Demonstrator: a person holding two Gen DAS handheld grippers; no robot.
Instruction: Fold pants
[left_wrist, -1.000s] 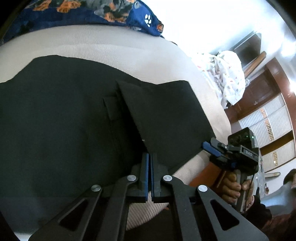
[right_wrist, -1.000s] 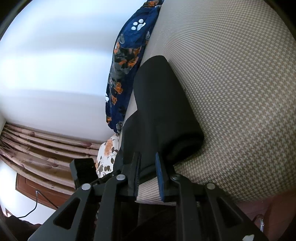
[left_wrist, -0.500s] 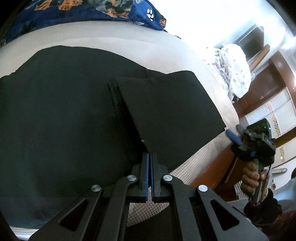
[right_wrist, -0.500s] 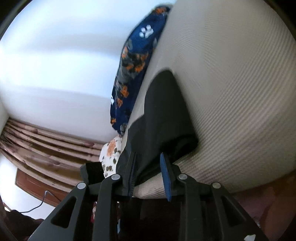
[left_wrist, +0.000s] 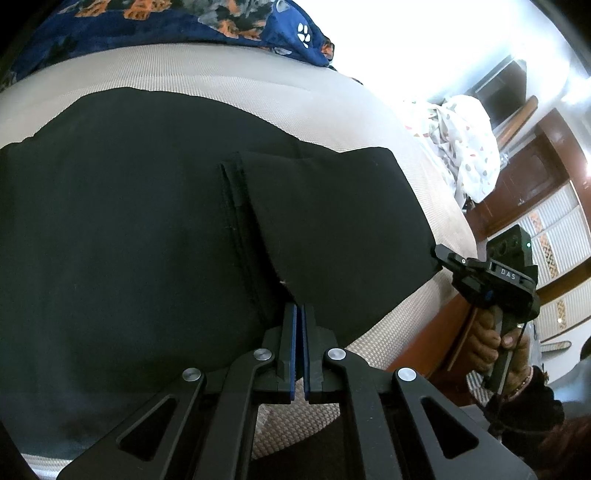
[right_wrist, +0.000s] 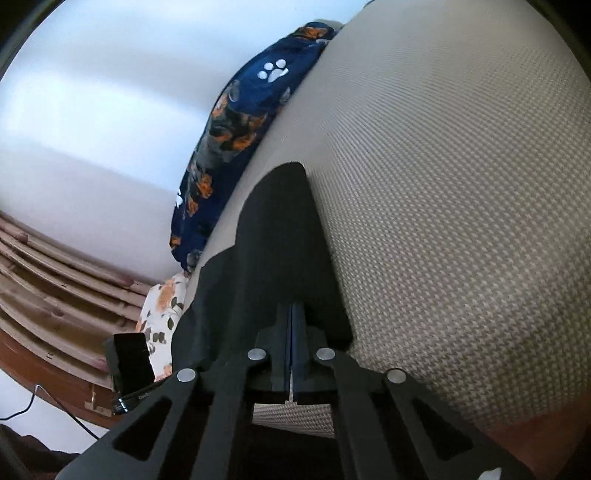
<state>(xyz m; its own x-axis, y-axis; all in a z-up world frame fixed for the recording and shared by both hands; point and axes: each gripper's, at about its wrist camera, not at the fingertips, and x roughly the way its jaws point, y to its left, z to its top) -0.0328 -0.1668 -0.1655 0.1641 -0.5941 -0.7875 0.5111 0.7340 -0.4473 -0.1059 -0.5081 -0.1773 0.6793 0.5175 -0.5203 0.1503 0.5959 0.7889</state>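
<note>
Both hand-held grippers, left (left_wrist: 299, 325) and right (right_wrist: 293, 325), pinch the black fabric pants' (left_wrist: 147, 229) six-o'clock edge, likely to lift a fold.

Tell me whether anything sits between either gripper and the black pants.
Nothing visible does. The left gripper is shut at the near edge of the black fabric pants, and the right gripper is shut at their other near corner. Only the beige woven mattress lies beneath.
</note>
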